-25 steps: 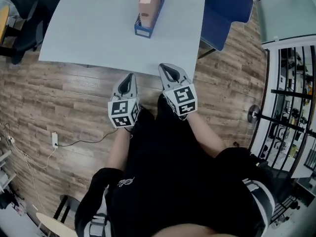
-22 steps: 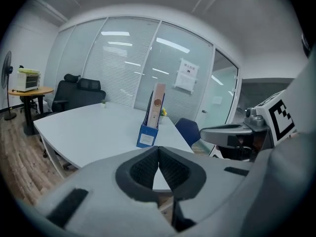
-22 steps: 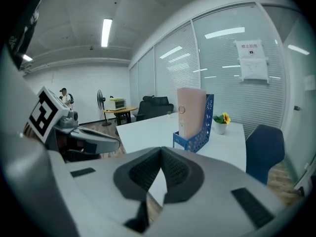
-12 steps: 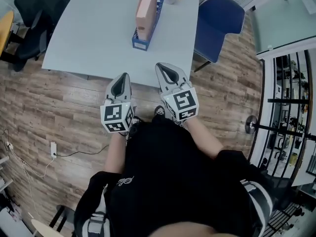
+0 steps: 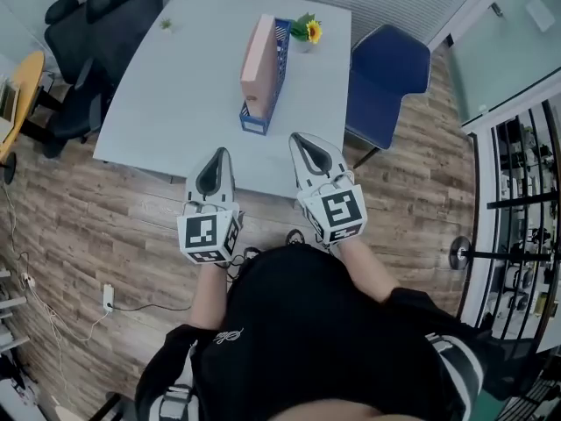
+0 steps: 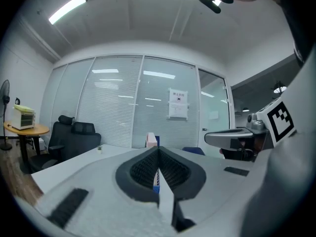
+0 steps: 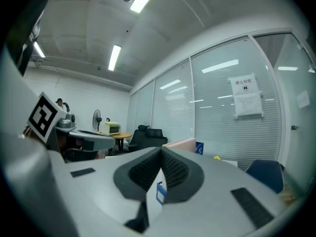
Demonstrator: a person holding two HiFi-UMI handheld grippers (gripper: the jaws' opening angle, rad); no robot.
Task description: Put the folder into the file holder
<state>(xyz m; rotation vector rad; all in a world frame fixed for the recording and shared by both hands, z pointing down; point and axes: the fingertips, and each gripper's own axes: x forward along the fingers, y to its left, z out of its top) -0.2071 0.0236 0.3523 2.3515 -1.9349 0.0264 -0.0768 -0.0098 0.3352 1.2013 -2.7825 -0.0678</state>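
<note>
Jaws apparently together: left gripper [image 5: 222, 153], right gripper [image 5: 298, 139]

Office scene: a white meeting table [image 5: 175, 77] stood just ahead of the fingers [image 5: 226, 182] of the left gripper [image 5: 221, 152]. Black swivel chairs [image 5: 96, 33] sat beyond them to the left and a blue chair [image 5: 386, 77] to the right. Glass partitions with blinds [image 6: 118, 102], a posted notice [image 6: 177, 103] and ceiling strip lights [image 6: 66, 8] lay farther ahead.

A salmon-pink folder [image 5: 259, 60] stands in a blue file holder [image 5: 254, 123] on a pale grey table [image 5: 166, 95], a yellow flower [image 5: 313, 32] at the far end; a blue chair [image 5: 386, 73] right, black chair [image 5: 101, 29] left, brown wood-grain floor [image 5: 105, 217].
</note>
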